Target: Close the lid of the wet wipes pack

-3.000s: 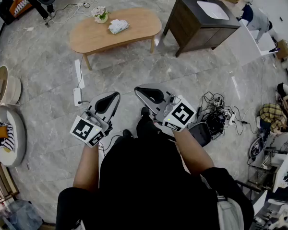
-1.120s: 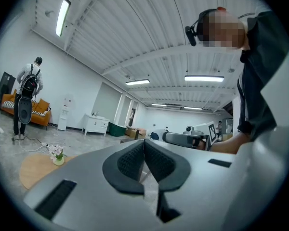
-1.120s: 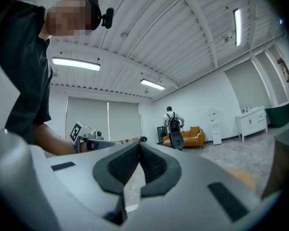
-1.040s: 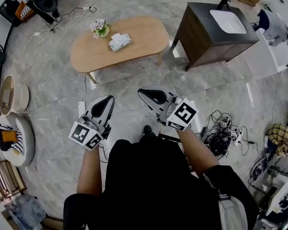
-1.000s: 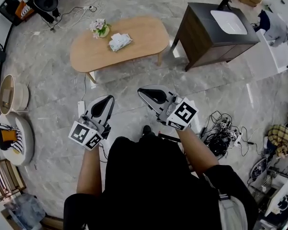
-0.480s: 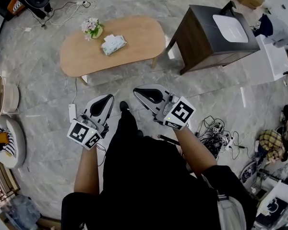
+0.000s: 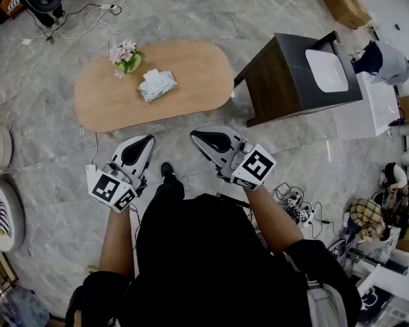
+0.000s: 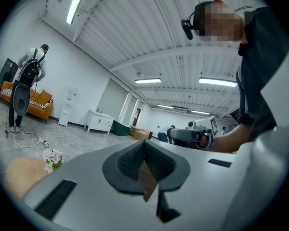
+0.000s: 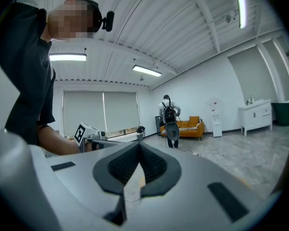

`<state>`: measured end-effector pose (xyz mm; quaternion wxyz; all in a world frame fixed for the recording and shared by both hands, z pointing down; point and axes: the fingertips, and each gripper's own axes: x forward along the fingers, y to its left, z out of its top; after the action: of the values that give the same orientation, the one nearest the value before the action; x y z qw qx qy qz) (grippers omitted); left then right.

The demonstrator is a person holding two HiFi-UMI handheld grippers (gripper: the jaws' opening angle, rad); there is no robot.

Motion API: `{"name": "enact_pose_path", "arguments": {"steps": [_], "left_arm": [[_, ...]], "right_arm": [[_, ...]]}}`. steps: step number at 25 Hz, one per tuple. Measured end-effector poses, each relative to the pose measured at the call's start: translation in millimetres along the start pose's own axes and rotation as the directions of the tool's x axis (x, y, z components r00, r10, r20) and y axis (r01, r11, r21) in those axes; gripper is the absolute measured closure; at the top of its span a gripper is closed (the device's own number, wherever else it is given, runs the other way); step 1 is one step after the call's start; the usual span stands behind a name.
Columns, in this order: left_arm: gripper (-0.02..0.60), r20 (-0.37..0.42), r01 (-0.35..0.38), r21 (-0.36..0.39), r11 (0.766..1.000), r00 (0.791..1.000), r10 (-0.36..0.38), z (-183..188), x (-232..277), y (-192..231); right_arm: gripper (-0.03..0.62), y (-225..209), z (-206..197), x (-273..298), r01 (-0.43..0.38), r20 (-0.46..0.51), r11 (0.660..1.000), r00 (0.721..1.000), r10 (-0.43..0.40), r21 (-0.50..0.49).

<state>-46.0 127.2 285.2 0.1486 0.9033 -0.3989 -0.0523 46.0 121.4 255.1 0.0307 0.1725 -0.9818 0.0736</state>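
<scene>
The wet wipes pack [image 7: 157, 85] is a pale green and white packet lying on the oval wooden table [image 7: 191, 73], right of a small pot of flowers [image 7: 126, 54]. Its lid is too small to make out. My left gripper [image 7: 148, 139] and right gripper [image 7: 196, 135] hover over the floor just short of the table's near edge, well apart from the pack. Both are shut with nothing between the pads. In the left gripper view the left gripper [image 8: 144, 146] points up and over the flowers [image 8: 53, 158]; the pack is hidden. The right gripper [image 9: 138, 148] faces the room.
A dark cabinet with a white basin [image 7: 300, 73] stands right of the table. Cables and gear [image 7: 296, 206] lie on the floor at the right, a power strip [image 7: 91, 172] at the left. A person with a backpack [image 9: 169, 117] stands far off by an orange sofa.
The person has walked towards the table, which now lies closer and lower in the head view. Both grippers stay shut and level in front of the body.
</scene>
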Motion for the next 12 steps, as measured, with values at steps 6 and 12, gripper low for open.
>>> {"name": "enact_pose_path", "arguments": {"steps": [6, 12], "left_arm": [[0.566, -0.002, 0.012, -0.015, 1.000, 1.000, -0.012, 14.7, 26.5, 53.4], [0.567, 0.007, -0.001, -0.013, 1.000, 1.000, 0.001, 24.1, 62.3, 85.0]], "right_arm": [[0.585, -43.3, 14.6, 43.1, -0.003, -0.006, 1.000, 1.000, 0.003, -0.022], [0.585, -90.7, 14.7, 64.5, -0.010, 0.012, 1.000, 1.000, 0.010, -0.003]]}}
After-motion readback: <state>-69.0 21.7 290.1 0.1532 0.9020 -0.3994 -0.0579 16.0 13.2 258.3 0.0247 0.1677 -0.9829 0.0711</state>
